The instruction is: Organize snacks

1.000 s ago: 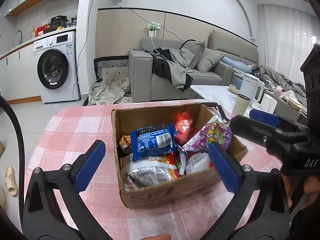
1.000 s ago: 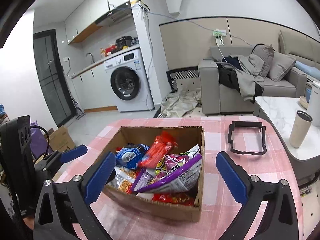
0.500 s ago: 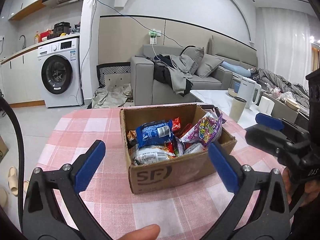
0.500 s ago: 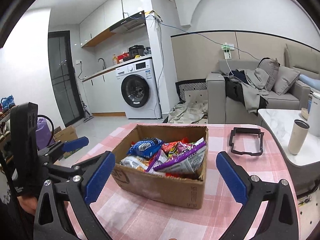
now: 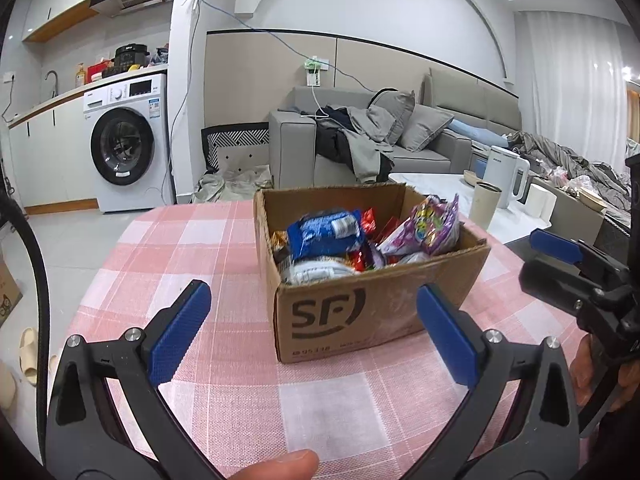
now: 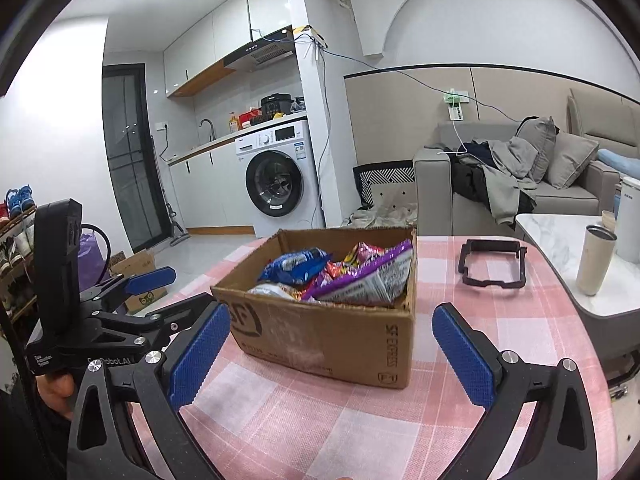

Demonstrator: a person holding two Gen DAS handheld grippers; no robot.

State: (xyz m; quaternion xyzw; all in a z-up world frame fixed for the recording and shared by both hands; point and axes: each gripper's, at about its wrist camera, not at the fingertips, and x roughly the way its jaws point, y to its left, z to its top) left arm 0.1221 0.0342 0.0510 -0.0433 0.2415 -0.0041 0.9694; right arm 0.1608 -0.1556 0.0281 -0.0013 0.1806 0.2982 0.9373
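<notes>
The left gripper [image 5: 312, 332] stands wide with nothing between its blue pads, low in its frame; the right gripper [image 6: 332, 354] is equally wide and empty. Between and beyond both, mid-frame, the cardboard box [image 5: 372, 312] sits on the pink checked tablecloth [image 5: 192, 248], holding a blue snack packet [image 5: 324, 232] and a purple packet [image 6: 368, 276].

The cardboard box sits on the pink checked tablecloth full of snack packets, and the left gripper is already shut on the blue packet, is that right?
Not quite. The cardboard box does sit on the pink checked tablecloth, full of snack packets, but the left gripper is open and holds nothing. The left wrist view shows its jaws spread wide in front of the box, with the blue packet lying inside, untouched.
</notes>
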